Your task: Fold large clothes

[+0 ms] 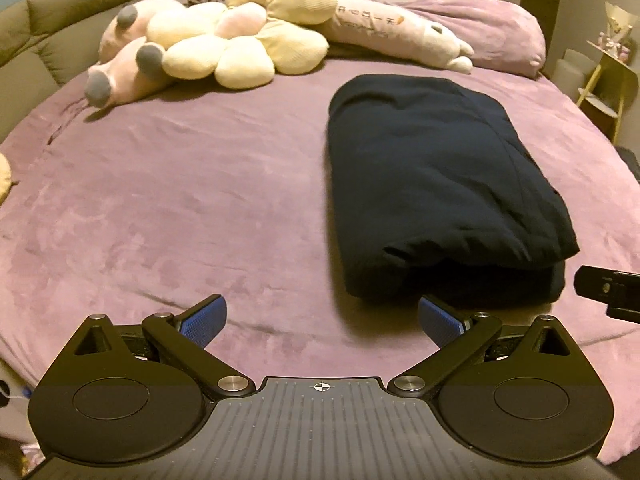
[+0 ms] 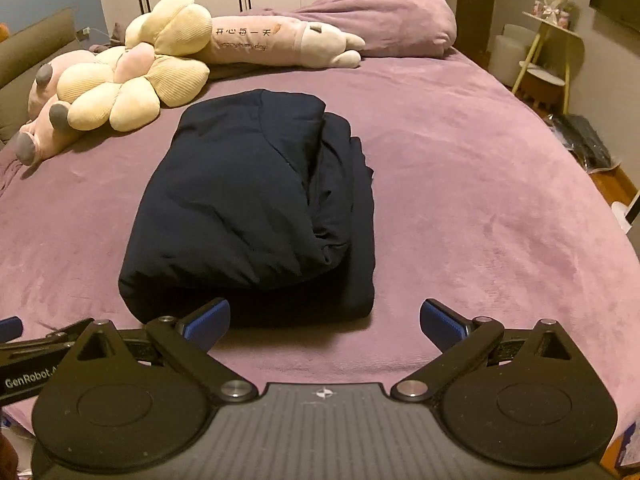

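Note:
A dark navy padded garment [image 1: 440,184] lies folded into a thick rectangular bundle on the purple bed [image 1: 180,200]. It also shows in the right wrist view [image 2: 248,208], left of centre. My left gripper [image 1: 322,320] is open and empty, just in front of the bundle's near left corner. My right gripper [image 2: 325,322] is open and empty, just in front of the bundle's near right corner. Neither touches the cloth. The right gripper's body shows at the right edge of the left wrist view [image 1: 612,290].
Cream flower cushions [image 1: 224,48] and pink plush toys [image 1: 120,76] lie at the head of the bed, with a long plush pillow [image 2: 280,40] and a purple duvet heap [image 2: 380,20]. A yellow side table [image 2: 552,56] stands right of the bed. A grey headboard [image 1: 60,32] is at left.

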### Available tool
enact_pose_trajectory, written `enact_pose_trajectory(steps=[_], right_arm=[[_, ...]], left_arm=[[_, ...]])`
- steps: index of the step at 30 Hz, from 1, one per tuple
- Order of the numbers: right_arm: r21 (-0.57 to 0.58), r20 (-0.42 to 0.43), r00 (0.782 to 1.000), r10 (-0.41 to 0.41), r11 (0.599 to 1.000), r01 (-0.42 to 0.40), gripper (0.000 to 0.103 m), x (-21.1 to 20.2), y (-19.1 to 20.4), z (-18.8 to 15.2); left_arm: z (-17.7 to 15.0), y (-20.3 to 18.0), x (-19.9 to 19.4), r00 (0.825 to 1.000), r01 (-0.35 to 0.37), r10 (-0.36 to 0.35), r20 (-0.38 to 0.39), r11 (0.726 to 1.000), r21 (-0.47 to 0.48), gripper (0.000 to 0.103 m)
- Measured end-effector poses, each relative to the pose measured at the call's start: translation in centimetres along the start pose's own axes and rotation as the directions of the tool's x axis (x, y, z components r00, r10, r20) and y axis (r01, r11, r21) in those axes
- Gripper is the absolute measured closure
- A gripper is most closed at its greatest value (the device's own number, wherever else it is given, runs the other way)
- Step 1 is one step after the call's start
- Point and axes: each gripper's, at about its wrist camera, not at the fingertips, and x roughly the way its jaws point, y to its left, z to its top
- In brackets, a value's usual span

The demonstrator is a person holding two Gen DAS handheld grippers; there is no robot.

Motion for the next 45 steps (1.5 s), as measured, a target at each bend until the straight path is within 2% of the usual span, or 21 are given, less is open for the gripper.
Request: enact_pose_trajectory(steps=[17,45], right_arm=[[0.027,-0.055,0.998,-0.024,0.999,0.025,0.002,0.2,0.2,0.0],[0.028,-0.079,0.996,-0.032,0.999,0.035,0.002,0.1,0.1,-0.3]], left_arm=[[0.3,-0.7,-0.2,1.000,-0.024,0.025,-0.005,0.999,0.036,0.000],[0.1,-1.4,-0.6,1.000,0.000,0.001,-0.018,0.998,0.055,0.000]])
